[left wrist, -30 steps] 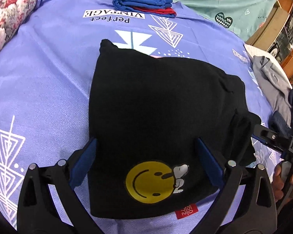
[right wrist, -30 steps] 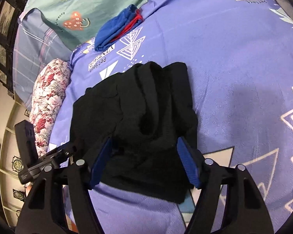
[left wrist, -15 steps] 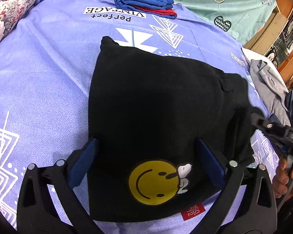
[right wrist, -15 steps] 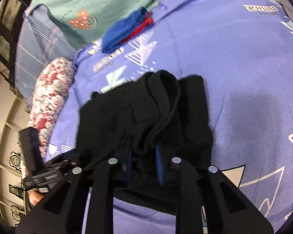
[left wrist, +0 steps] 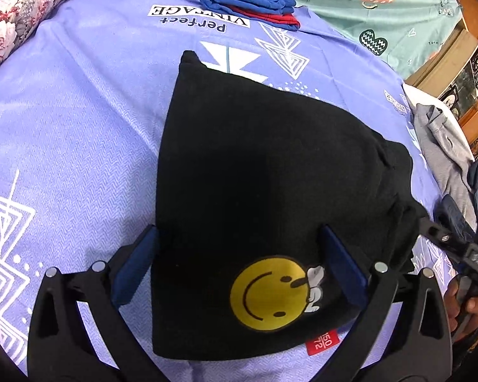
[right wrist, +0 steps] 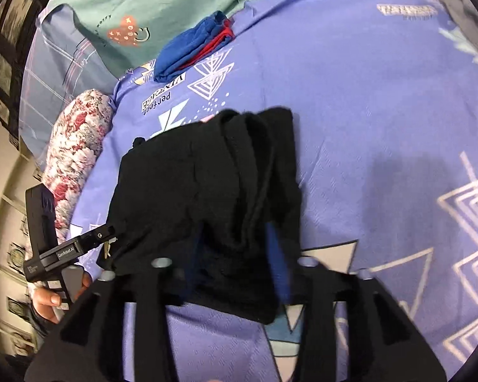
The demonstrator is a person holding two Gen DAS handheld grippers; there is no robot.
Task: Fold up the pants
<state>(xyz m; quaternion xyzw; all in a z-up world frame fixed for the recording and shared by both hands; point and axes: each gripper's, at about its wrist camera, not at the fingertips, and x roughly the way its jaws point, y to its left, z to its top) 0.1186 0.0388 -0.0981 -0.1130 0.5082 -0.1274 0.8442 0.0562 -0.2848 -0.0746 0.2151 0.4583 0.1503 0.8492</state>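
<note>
The black pants [left wrist: 264, 197] lie folded into a compact bundle near the middle of a bed covered by a lilac sheet [left wrist: 73, 133] printed with white triangles and the words "Perfect VINTAGE". A yellow smiley patch [left wrist: 267, 293] with a small cartoon dog and a red size tag [left wrist: 322, 339] sit at the end of the bundle nearest the left wrist camera.

The left gripper [left wrist: 239, 270] has its jaws spread wide, the blue pads standing on either side of the near end of the pants; the left pad sits just off the cloth edge and nothing is clamped between them.

In the right wrist view, the right gripper [right wrist: 232, 264] has its jaws partly open astride the bunched, creased end of the pants [right wrist: 213, 197]. The frame is motion-blurred there, so whether the pads press the cloth cannot be told.

A folded blue and red garment [left wrist: 248, 3] rests near the far edge of the bed, against a green sheet [left wrist: 382, 9] with heart prints. A floral pillow [right wrist: 76, 146] lies along one side edge, and grey clothing [left wrist: 443, 146] is piled at the opposite edge.
</note>
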